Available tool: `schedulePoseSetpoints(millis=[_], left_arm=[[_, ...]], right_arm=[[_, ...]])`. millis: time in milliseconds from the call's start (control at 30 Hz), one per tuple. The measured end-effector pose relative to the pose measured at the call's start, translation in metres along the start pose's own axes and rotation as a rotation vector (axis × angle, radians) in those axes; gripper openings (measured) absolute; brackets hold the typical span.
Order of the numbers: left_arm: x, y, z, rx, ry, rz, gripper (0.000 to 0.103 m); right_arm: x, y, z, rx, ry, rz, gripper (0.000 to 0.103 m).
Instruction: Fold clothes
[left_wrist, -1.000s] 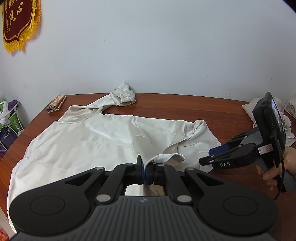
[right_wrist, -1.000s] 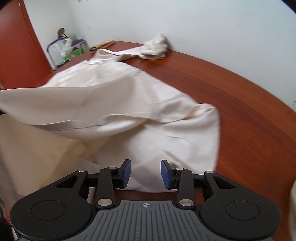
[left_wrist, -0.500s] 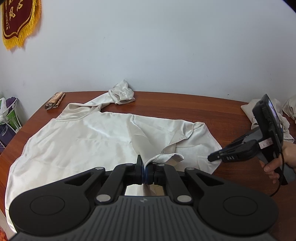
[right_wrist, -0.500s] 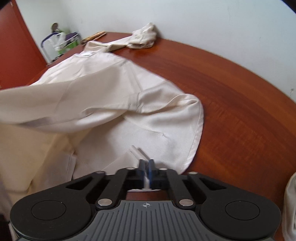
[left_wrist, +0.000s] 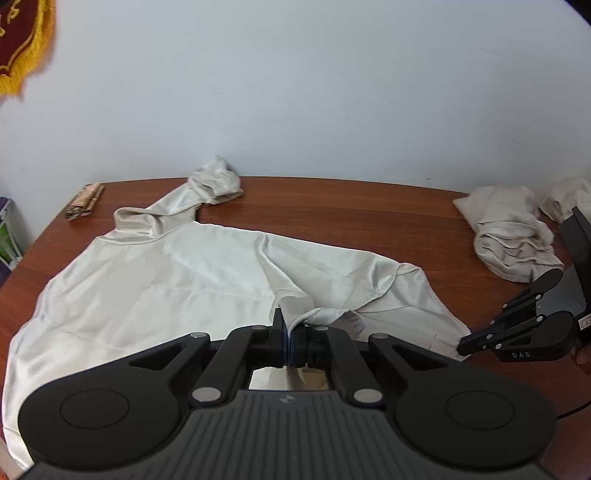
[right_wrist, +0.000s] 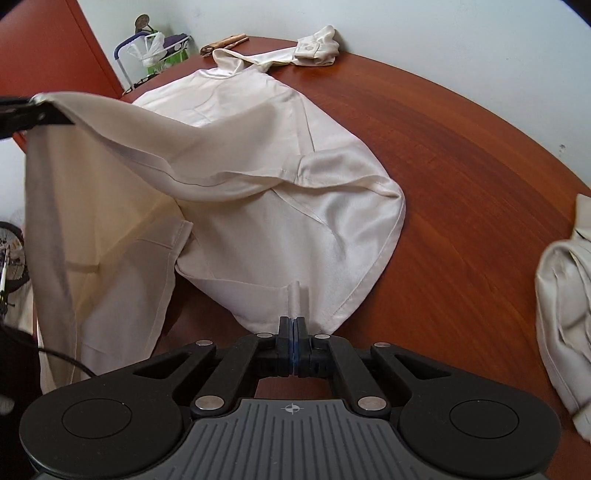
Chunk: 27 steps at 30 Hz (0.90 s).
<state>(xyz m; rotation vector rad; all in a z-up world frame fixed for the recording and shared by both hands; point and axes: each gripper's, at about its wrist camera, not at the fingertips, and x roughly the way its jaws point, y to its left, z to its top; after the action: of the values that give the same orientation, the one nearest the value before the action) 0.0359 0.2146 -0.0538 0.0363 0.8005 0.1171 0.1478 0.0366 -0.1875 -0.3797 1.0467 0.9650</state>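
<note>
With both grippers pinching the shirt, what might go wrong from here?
1. The right gripper holds only a thin tuck of the shirt hem; it may slip out when lifted.
2. The far sleeve lies bunched by the wall, so a fold could trap it crooked.

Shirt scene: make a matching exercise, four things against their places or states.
Things:
1. left gripper
2. bunched sleeve
3. crumpled garment
4. wooden stick

States:
A. loose heap at the table's right end
B. far left table edge
C. shut on a shirt edge
D. piled by the wall

Pairs: 1-C, 2-D, 3-A, 4-B
</note>
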Motion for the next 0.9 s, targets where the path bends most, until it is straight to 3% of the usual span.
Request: schedulePoseSetpoints(millis=[300, 533, 700, 833, 900], left_arm=[[-0.011, -0.014, -0.008, 0.033, 0.011, -0.067, 0.003], [-0.017, -0.011, -0.014, 0.041, 0.017, -0.101, 0.003], [-0.017, -0.012, -0.017, 0.038, 0.011, -0.102, 0.003], [-0.017, -0.009, -0.017, 0.005, 0.011, -0.09, 0.003], [-0.018, -0.007, -0.018, 0.003, 0.011, -0.088, 0.003]], right_arm=[[-0.027, 0.025, -0.033, -0.065, 0.028, -0.049, 0.006], [-0.043, 0.033, -0.055, -0.058, 0.067, -0.025, 0.008], [-0.06, 0.041, -0.051, 0.043, -0.023, -0.041, 0.012], [-0.057, 0.055, -0.039, 0.125, -0.097, -0.014, 0.028], [-0.054, 0.06, -0.035, 0.15, -0.121, 0.015, 0.029]])
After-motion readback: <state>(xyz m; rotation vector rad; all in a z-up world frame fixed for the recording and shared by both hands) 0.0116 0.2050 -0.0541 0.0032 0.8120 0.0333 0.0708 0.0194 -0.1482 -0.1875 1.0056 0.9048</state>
